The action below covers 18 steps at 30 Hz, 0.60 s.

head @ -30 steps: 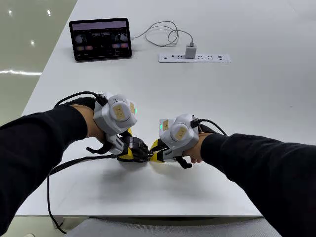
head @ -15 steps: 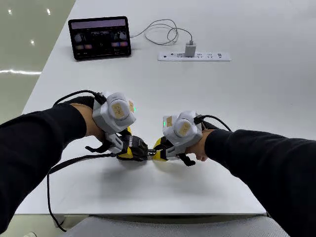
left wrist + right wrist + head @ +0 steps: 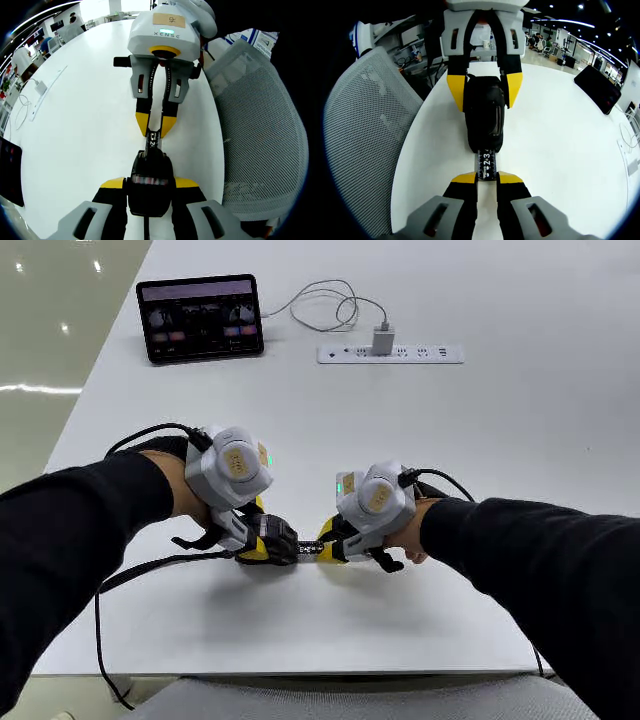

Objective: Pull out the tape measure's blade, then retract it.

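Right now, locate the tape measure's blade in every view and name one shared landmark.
Head view: blade, low centre, short strip right of the black case.
Left gripper view: blade, centre, running up into the right gripper.
Right gripper view: blade, lower centre, below the black case.
Shared landmark: the black case.

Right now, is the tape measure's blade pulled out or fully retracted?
Out, a short way: numbered blade spans from the black case to the right tongs pinching its end.

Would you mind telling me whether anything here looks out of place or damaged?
Nothing stands out. The left gripper clamps the tape measure, the right gripper pinches its blade, drawn out short and straight. The tablet and power strip lie tidy.
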### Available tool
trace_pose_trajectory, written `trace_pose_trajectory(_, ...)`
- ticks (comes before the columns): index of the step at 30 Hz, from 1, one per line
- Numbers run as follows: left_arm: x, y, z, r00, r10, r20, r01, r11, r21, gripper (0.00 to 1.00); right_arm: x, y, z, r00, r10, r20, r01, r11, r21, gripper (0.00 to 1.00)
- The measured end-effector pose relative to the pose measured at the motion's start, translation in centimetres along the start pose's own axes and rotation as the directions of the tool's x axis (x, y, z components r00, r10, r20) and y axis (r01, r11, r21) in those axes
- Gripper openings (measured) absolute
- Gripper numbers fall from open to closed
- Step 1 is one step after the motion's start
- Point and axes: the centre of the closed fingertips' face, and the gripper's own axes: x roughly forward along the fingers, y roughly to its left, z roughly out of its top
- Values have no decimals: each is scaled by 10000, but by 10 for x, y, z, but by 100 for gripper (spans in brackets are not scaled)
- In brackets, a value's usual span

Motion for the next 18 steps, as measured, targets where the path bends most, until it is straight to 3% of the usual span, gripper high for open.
trace_pose_trajectory(18,0,0,0,10000,2,12,-2,10000,33,30,-7,0,-10,9999,-80,-80,82,9998,205,9)
